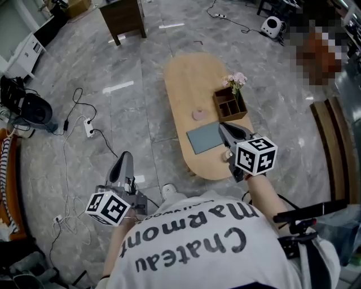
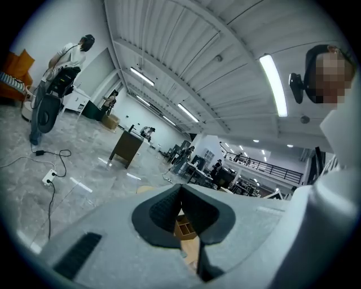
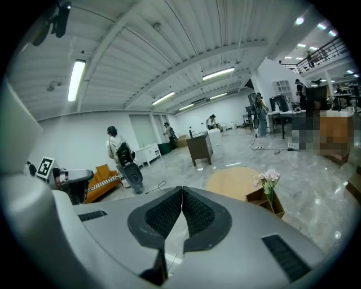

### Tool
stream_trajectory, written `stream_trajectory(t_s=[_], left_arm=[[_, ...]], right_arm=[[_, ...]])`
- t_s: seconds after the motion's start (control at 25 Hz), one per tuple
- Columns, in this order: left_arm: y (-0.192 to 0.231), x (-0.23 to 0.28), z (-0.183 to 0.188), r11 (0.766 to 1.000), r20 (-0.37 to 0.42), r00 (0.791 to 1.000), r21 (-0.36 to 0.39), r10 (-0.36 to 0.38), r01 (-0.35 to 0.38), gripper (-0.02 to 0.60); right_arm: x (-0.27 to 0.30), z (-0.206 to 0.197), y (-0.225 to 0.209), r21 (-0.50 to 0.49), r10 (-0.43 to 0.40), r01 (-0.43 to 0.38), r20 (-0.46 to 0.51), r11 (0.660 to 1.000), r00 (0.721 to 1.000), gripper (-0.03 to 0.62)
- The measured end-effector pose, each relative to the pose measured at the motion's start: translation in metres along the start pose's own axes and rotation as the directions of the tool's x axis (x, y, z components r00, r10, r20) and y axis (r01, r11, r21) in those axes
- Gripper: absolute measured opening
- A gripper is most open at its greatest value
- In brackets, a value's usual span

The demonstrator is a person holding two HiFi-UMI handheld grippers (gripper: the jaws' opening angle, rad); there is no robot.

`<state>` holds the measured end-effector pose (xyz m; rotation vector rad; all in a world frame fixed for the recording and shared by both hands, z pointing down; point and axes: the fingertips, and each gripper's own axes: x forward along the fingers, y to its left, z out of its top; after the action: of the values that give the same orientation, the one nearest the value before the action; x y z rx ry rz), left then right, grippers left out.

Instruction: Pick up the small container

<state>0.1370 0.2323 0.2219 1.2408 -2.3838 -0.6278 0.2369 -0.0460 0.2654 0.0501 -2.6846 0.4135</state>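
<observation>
The small container, a low pink round one, sits near the middle of an oval wooden table. Beside it lie a grey-blue mat and a wooden organiser box holding pink flowers. My right gripper hovers over the table's near end, just right of the mat, jaws shut and empty. In the right gripper view its tips meet and hide the container. My left gripper hangs over the floor left of the table, its tips together with nothing held. The organiser shows below them.
Cables and a power strip trail across the marble floor at the left. A dark wooden cabinet stands beyond the table. A wooden bench runs along the right. A black round device sits far left. People stand far off.
</observation>
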Motion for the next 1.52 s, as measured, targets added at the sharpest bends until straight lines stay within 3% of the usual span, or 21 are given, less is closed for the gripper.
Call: stream_trajectory(t_s=[0.36,0.52,0.8,1.04,1.2,1.36,1.52], left_arm=[[0.078,0.024,0.074,0.995,-0.03,0.995,0.027,-0.1,0.101,0.015],[0.105,0.036,0.079,0.993,-0.036,0.994,0.044,-0.105,0.107,0.015],[0.131,0.054,0.067,0.994,-0.073,0.991,-0.024,-0.108,0.107,0.015],[0.16,0.065,0.049,0.993,-0.154,0.981,-0.029,-0.116,0.113,0.015],[0.177,0.091,0.05,0.991,-0.221,0.966,-0.005,-0.133,0.136,0.015],[0.179,0.137,0.065,0.976,-0.252,0.947,0.033,-0.201,0.216,0.015],[0.177,0.196,0.071,0.959,-0.291,0.926,0.079,-0.24,0.273,0.015]], right_arm=[[0.055,0.014,0.039,0.008,-0.142,0.142,0.027,0.99,0.989,0.014],[0.067,-0.001,0.038,0.027,-0.215,0.215,-0.006,0.976,0.977,0.014],[0.081,-0.018,0.033,0.087,-0.287,0.288,-0.023,0.954,0.958,0.014],[0.109,-0.049,0.011,0.302,-0.323,0.328,-0.069,0.895,0.944,0.014],[0.136,-0.061,0.001,0.34,-0.318,0.341,-0.121,0.877,0.94,0.014],[0.16,-0.068,-0.02,0.364,-0.335,0.366,-0.146,0.857,0.931,0.014],[0.198,-0.076,-0.055,0.44,-0.372,0.409,-0.173,0.799,0.912,0.014]])
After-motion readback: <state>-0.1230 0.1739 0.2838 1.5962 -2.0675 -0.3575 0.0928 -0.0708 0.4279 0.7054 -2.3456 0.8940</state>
